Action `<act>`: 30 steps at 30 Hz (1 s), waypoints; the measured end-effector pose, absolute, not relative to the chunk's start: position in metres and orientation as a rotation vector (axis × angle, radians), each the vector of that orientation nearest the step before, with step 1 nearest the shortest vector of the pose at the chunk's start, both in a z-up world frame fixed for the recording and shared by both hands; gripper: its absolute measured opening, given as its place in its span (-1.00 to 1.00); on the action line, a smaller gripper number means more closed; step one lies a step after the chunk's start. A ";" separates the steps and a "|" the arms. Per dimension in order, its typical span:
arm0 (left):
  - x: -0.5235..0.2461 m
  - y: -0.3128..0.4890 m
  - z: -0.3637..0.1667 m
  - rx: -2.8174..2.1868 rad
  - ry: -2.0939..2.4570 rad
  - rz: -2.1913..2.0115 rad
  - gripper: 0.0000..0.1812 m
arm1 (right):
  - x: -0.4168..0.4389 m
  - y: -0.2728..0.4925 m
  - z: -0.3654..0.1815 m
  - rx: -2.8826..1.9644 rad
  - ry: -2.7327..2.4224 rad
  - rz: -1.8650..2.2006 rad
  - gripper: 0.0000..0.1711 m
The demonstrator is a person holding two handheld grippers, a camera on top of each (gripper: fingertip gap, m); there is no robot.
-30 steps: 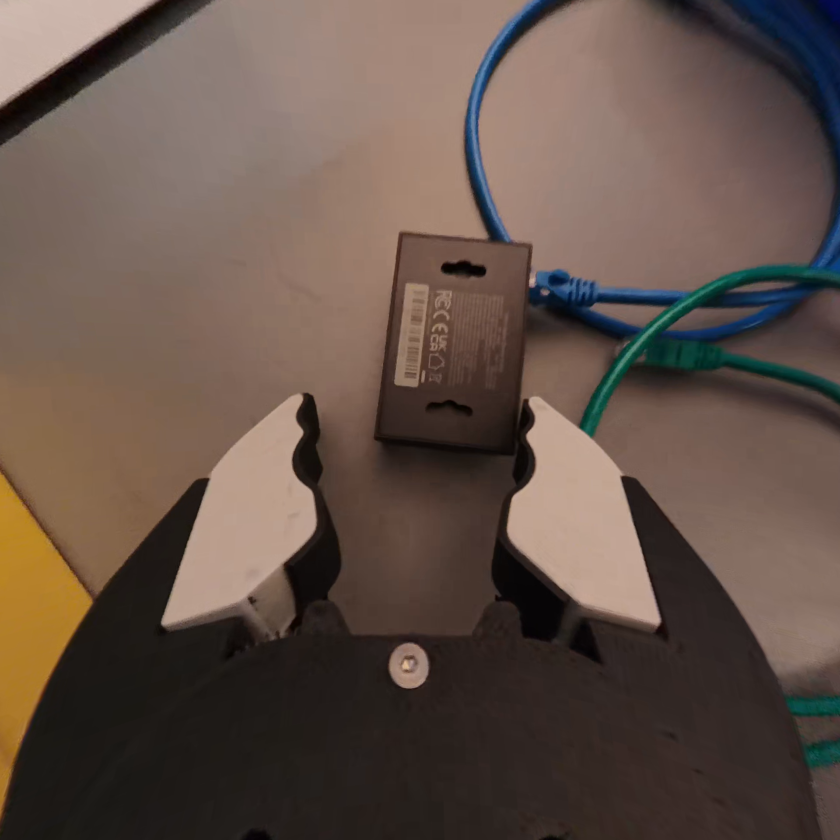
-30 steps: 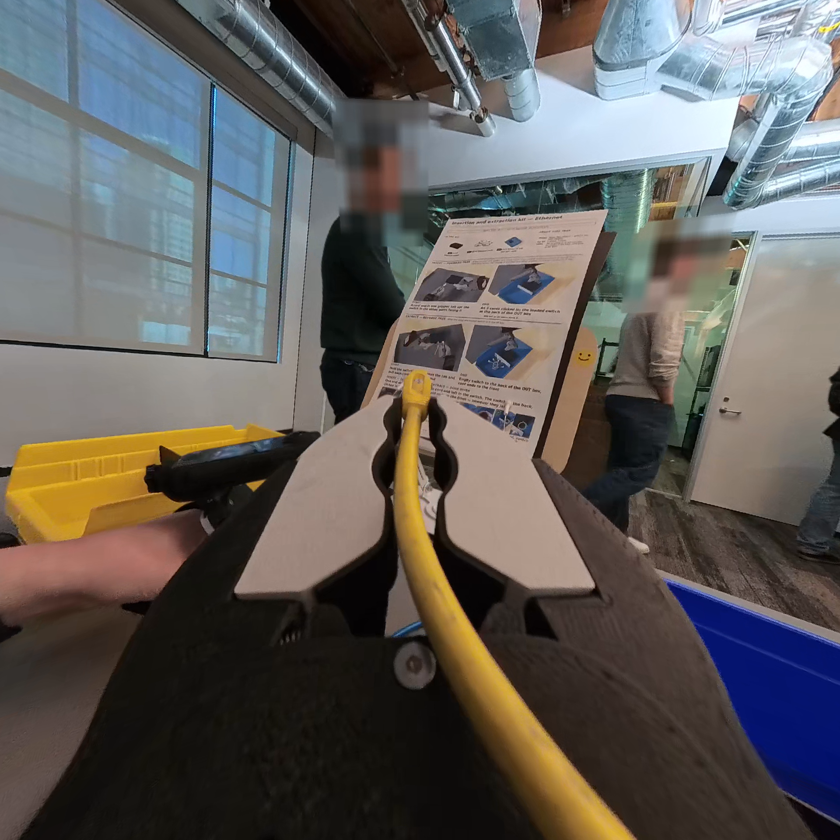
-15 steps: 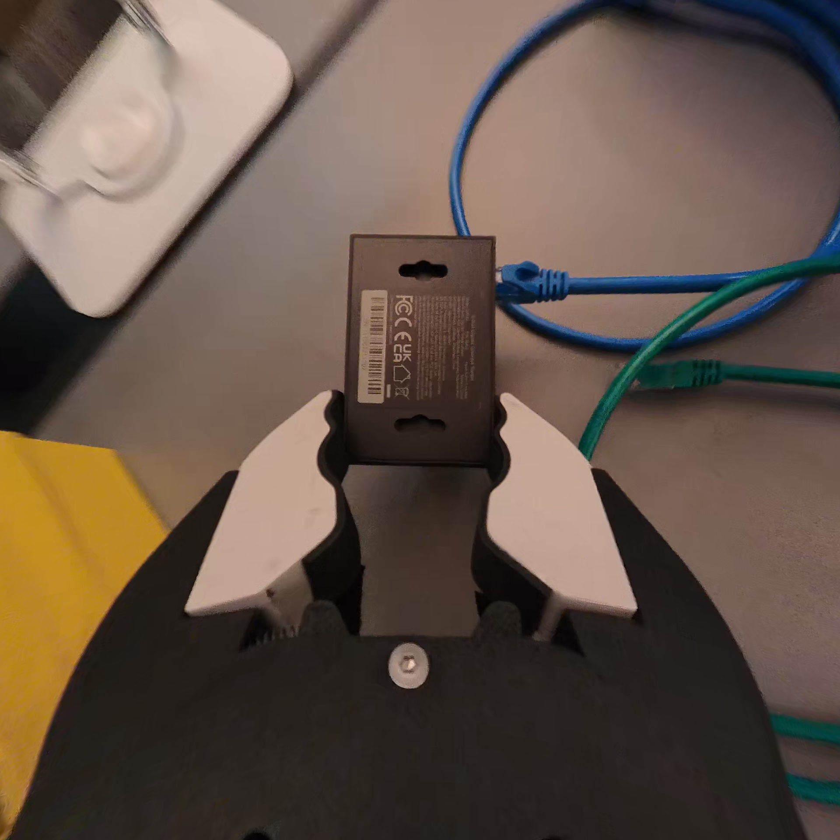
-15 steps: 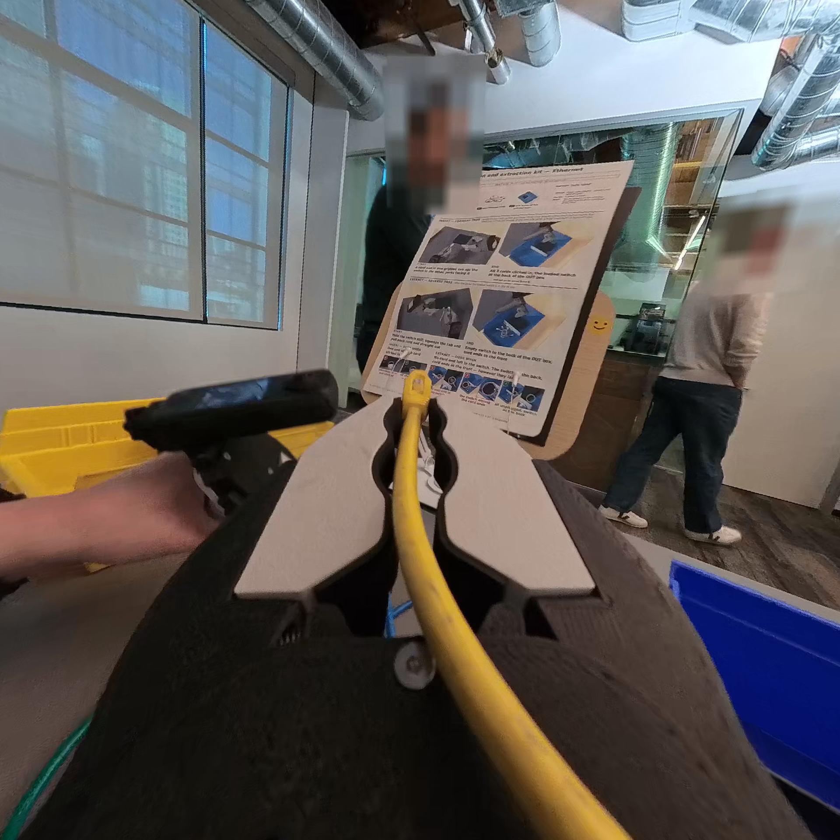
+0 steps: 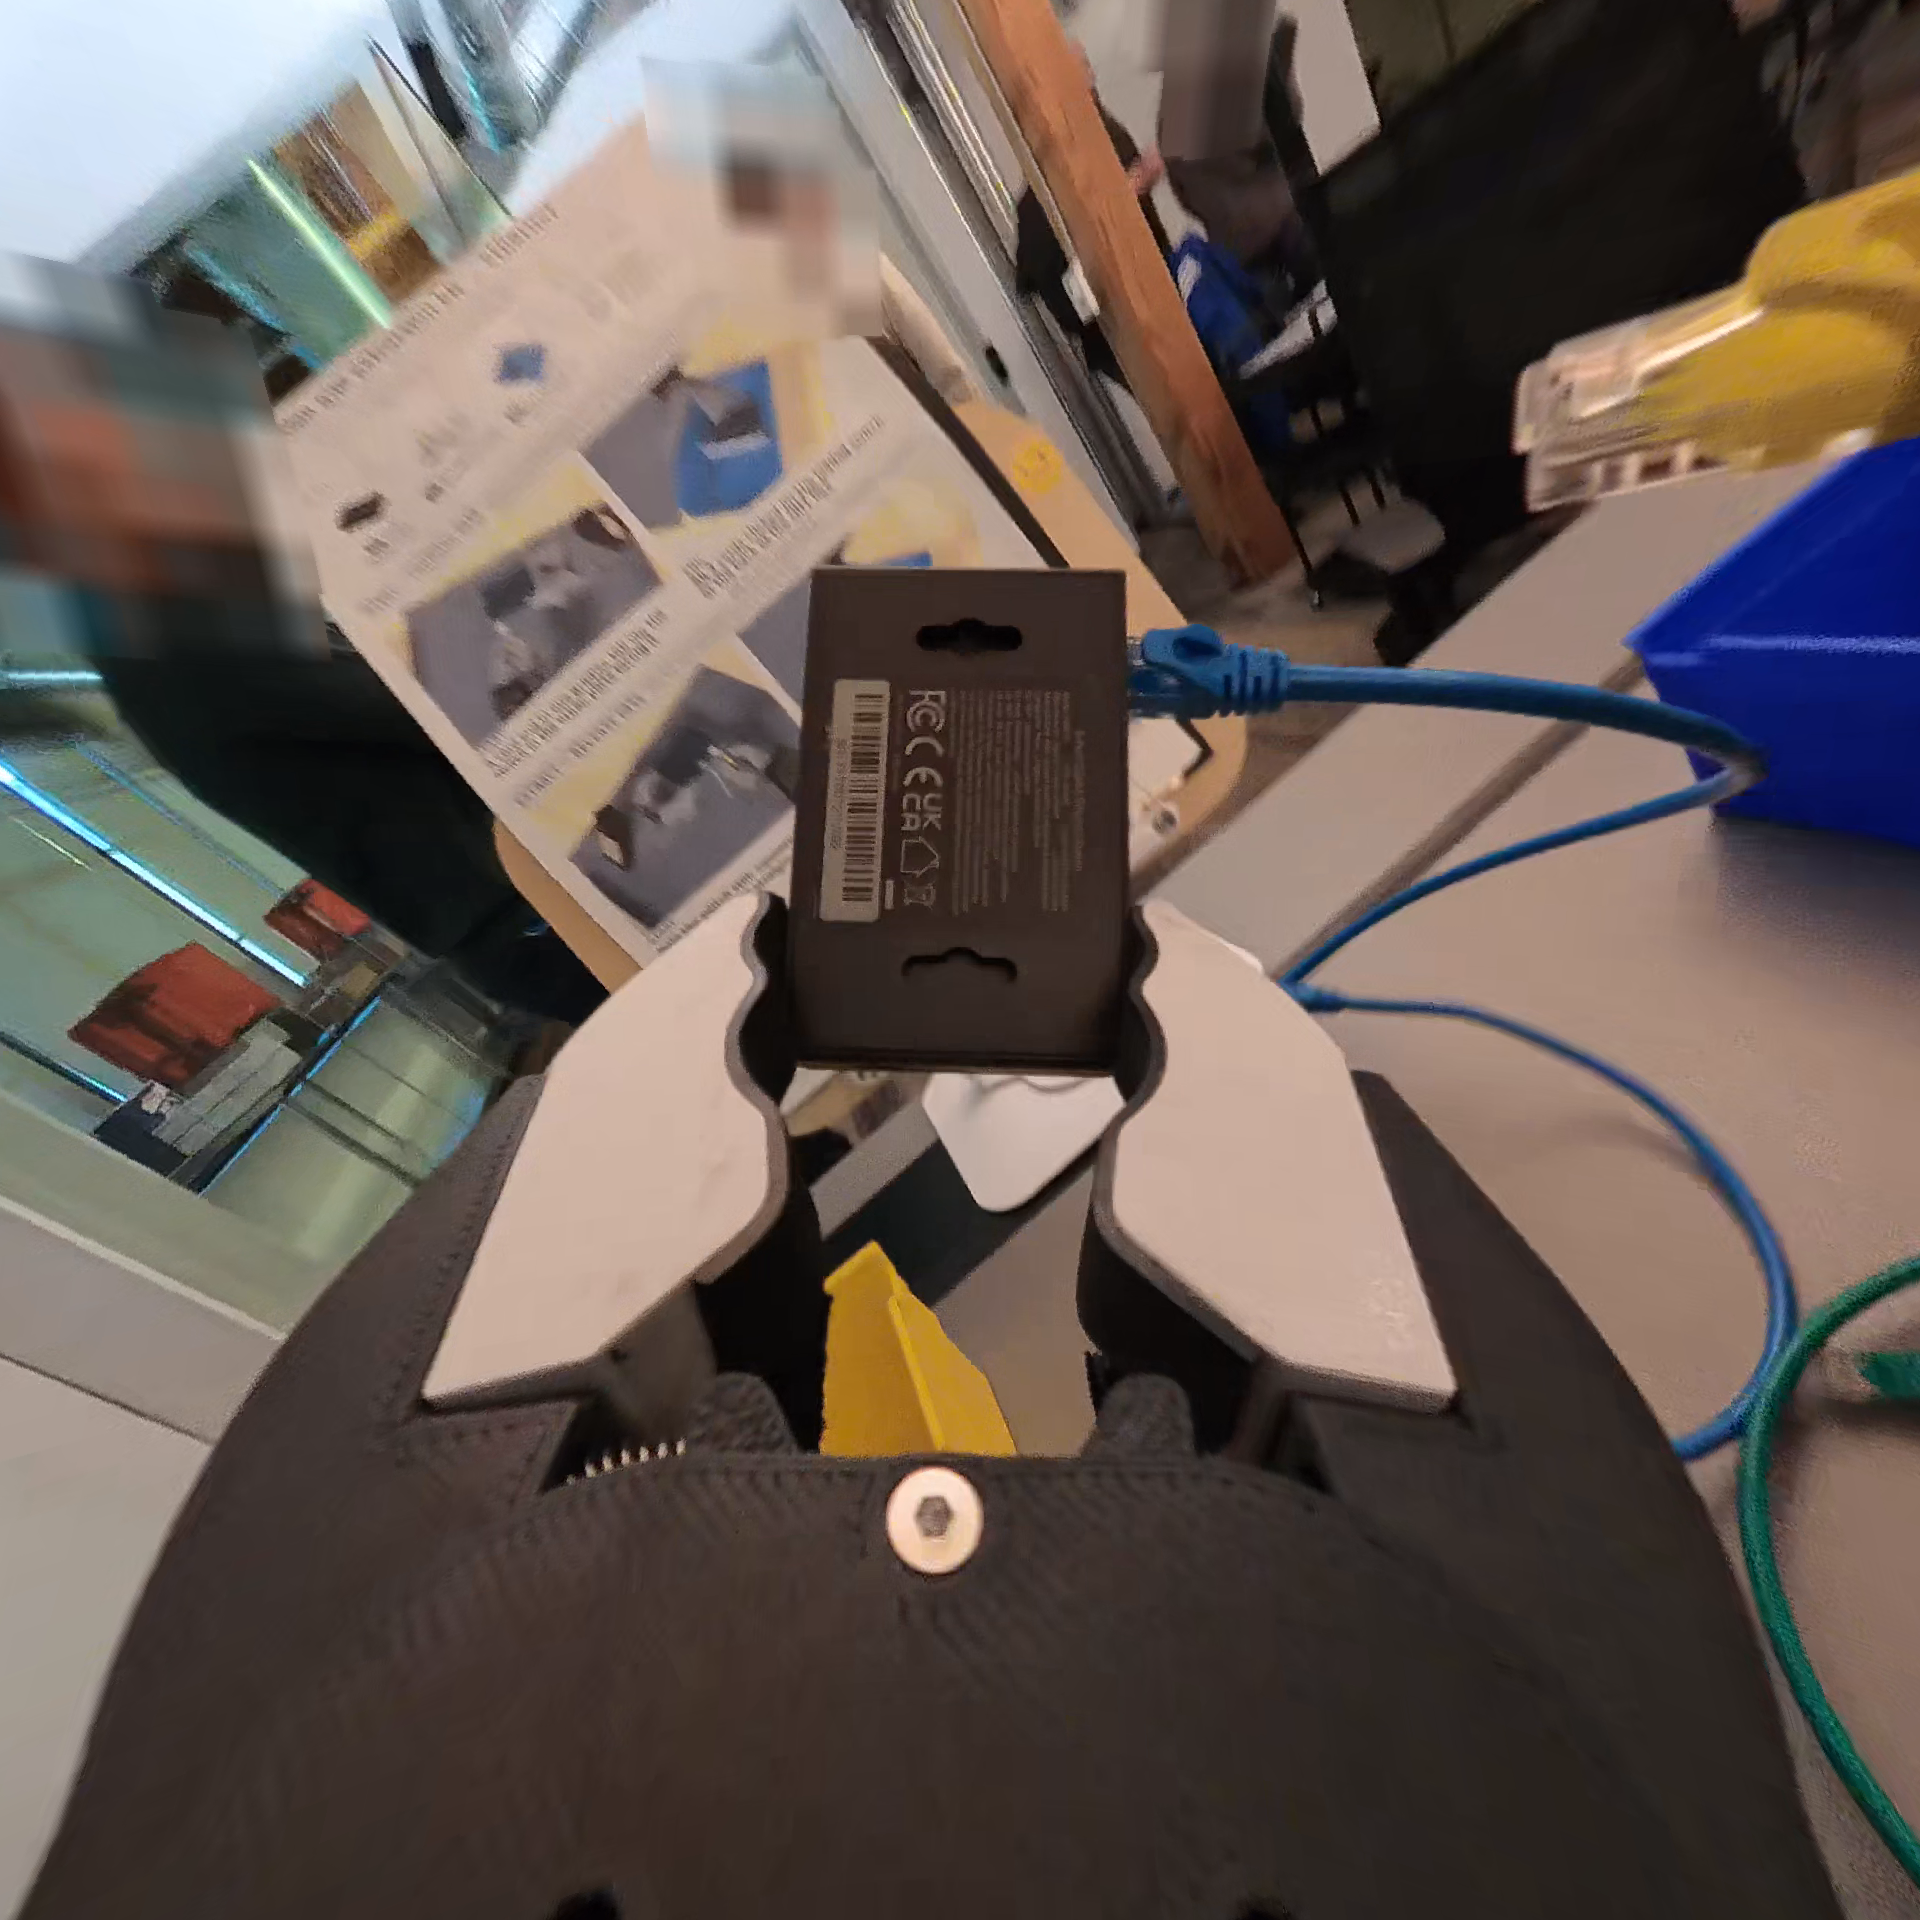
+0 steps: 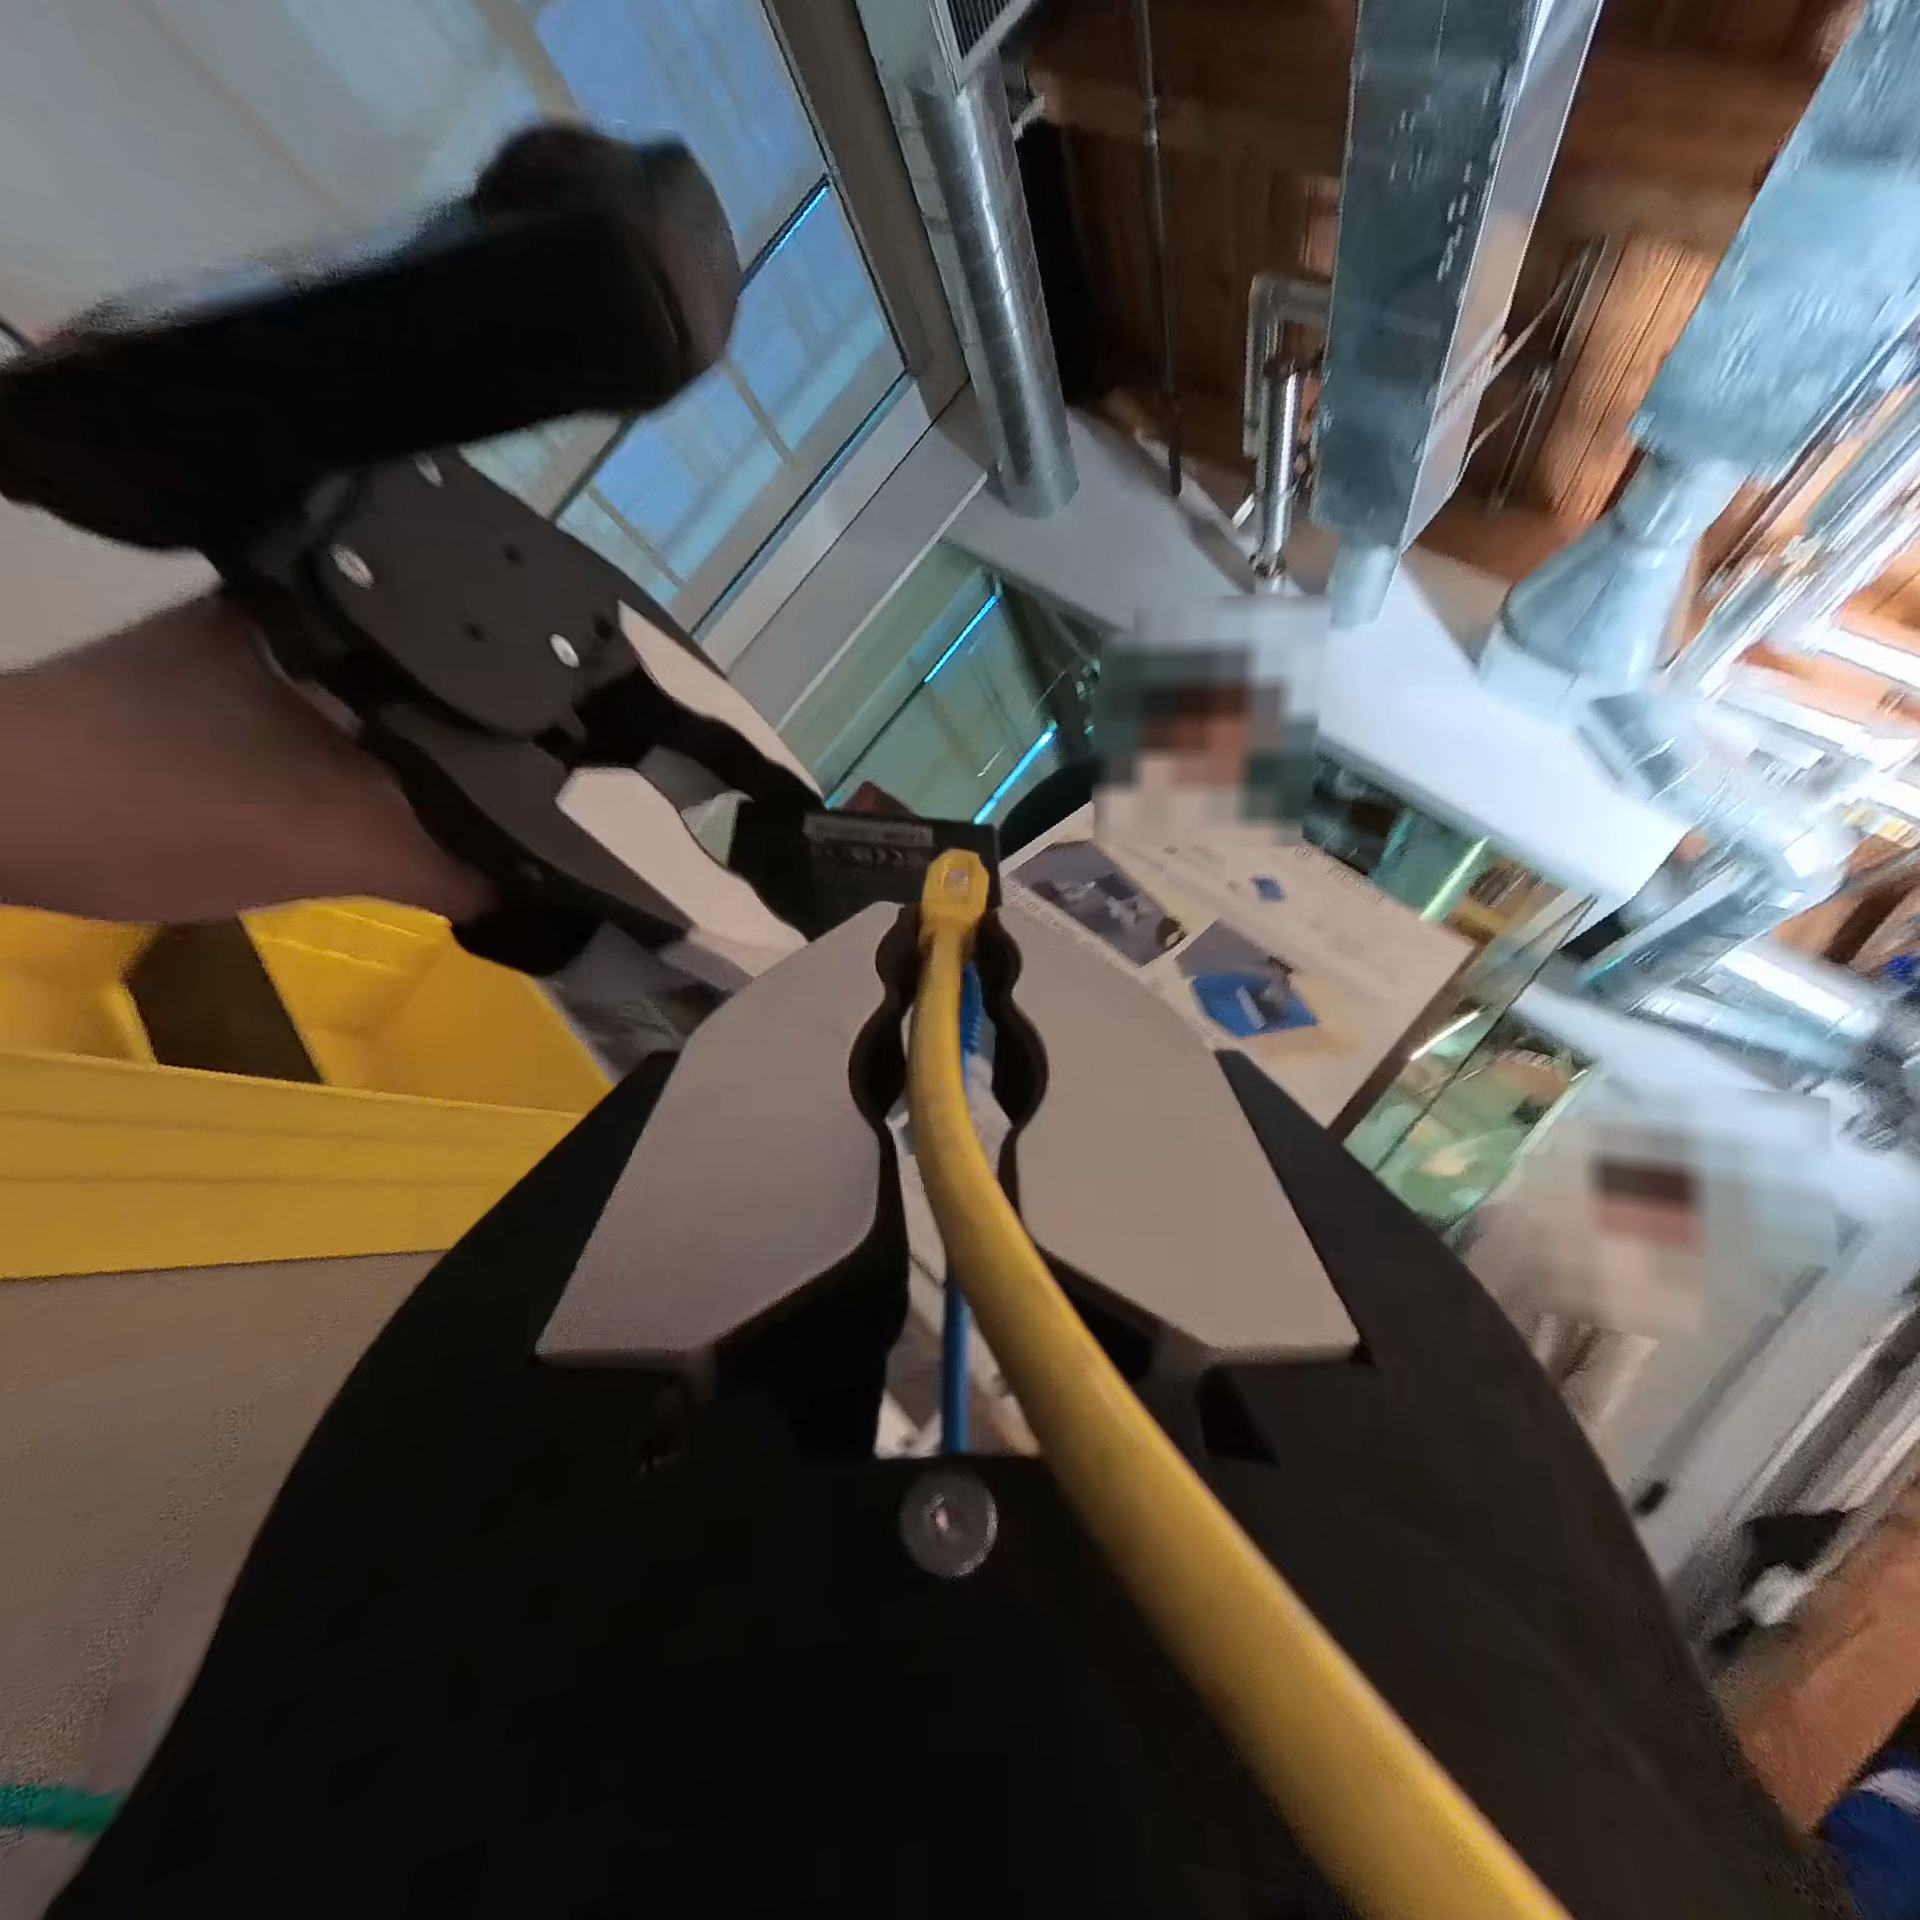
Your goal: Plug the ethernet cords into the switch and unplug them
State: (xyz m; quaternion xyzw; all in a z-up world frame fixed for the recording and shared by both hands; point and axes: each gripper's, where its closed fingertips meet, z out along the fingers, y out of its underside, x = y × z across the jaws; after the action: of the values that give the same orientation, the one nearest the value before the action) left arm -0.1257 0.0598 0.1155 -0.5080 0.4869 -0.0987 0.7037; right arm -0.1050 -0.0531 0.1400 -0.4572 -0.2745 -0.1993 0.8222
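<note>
My left gripper (image 5: 940, 971) is shut on the small black switch (image 5: 961, 821) and holds it up off the table, underside toward the camera. A blue ethernet cord (image 5: 1205, 673) is plugged into the switch's right side and trails down to the table. My right gripper (image 6: 943, 935) is shut on the yellow ethernet cord (image 6: 961, 1049), its plug (image 6: 954, 881) sticking out past the fingertips, close to the switch (image 6: 883, 836). That yellow plug (image 5: 1683, 390) shows at the upper right of the left wrist view. A green cord (image 5: 1787, 1475) lies loose on the table.
A blue bin (image 5: 1808, 665) stands on the grey table (image 5: 1558, 1039) at the right. A yellow bin (image 6: 260, 1081) is at the left. An instruction poster (image 5: 582, 582) stands behind, with people beyond it. A white base (image 5: 1008, 1132) sits under the switch.
My left gripper closed on the switch and lifted it off the table, tilting up to face the room. My right gripper has swung the yellow plug toward the switch.
</note>
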 end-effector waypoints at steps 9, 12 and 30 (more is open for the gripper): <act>-0.143 0.048 0.139 -1.105 1.025 -0.512 -0.34 | -0.118 -0.037 0.133 -0.892 -0.713 -0.483 -0.85; -0.140 0.040 0.140 -1.114 1.045 -0.590 -0.34 | -0.115 -0.042 0.134 -0.879 -0.692 -0.517 -0.84; -0.138 0.036 0.142 -1.166 0.964 -0.935 -0.34 | -0.130 -0.040 0.131 -0.999 -0.478 -0.354 -0.85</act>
State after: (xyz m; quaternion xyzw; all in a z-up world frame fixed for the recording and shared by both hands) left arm -0.1382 0.0360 0.1416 -0.5090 0.4211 -0.4083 0.6300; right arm -0.1296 -0.0398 0.1312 -0.4717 -0.2257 -0.1672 0.8358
